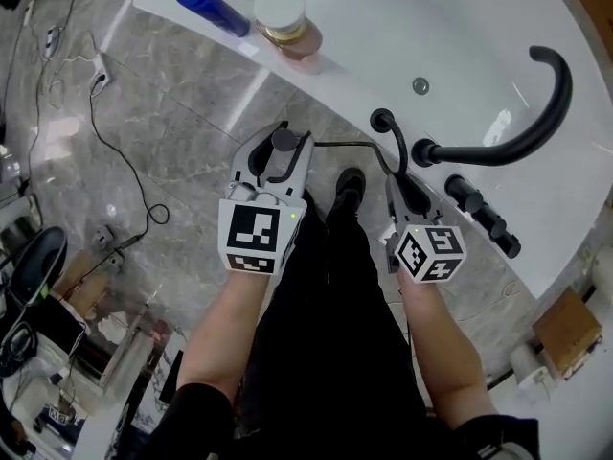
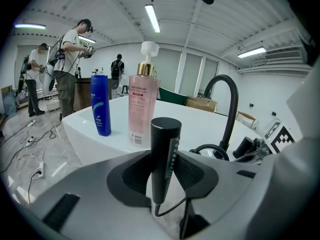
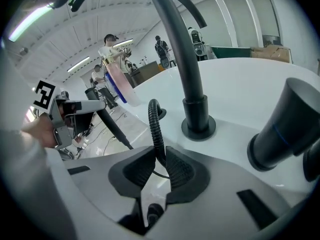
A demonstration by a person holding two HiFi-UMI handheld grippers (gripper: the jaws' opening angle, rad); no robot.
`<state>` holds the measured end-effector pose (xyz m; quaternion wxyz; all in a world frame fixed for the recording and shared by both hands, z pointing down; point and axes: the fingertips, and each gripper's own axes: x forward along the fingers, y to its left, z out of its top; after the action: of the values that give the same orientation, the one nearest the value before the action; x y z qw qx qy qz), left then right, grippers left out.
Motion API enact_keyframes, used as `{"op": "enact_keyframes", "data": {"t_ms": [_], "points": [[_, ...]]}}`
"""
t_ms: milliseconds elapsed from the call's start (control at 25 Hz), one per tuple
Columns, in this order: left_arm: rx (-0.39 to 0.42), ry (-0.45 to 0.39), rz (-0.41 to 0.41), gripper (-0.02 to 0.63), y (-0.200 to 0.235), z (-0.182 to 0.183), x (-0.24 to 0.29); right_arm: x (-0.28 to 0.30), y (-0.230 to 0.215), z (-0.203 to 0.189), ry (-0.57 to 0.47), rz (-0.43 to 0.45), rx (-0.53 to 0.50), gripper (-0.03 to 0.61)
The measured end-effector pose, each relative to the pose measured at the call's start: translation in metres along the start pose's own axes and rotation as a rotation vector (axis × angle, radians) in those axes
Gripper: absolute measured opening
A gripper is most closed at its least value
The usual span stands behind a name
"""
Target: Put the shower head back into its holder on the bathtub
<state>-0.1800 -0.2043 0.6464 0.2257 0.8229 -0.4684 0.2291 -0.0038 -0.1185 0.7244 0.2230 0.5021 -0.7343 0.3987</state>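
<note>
The left claw was clamped on the black shower head, holding it left of the curved spout, just off the bathtub rim. The right claw pinched the ribbed hose, nearer the spout.
</note>
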Motion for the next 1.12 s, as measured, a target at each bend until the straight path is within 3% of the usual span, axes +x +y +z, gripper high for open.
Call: {"op": "enact_keyframes", "data": {"t_ms": [200, 480, 1120], "points": [[-0.004, -0.009, 0.011, 0.146, -0.001, 0.007, -0.003, -0.008, -0.004, -0.015, 0.050, 0.000, -0.018, 0.075], [0.005, -0.034, 0.016, 0.146, -0.004, 0.021, -0.008, 0.001, 0.019, 0.031, 0.000, 0.037, -0.151, 0.072], [0.002, -0.043, 0.027, 0.147, 0.009, 0.016, -0.008, 0.043, 0.038, 0.054, 0.031, 0.065, -0.099, 0.075]]}}
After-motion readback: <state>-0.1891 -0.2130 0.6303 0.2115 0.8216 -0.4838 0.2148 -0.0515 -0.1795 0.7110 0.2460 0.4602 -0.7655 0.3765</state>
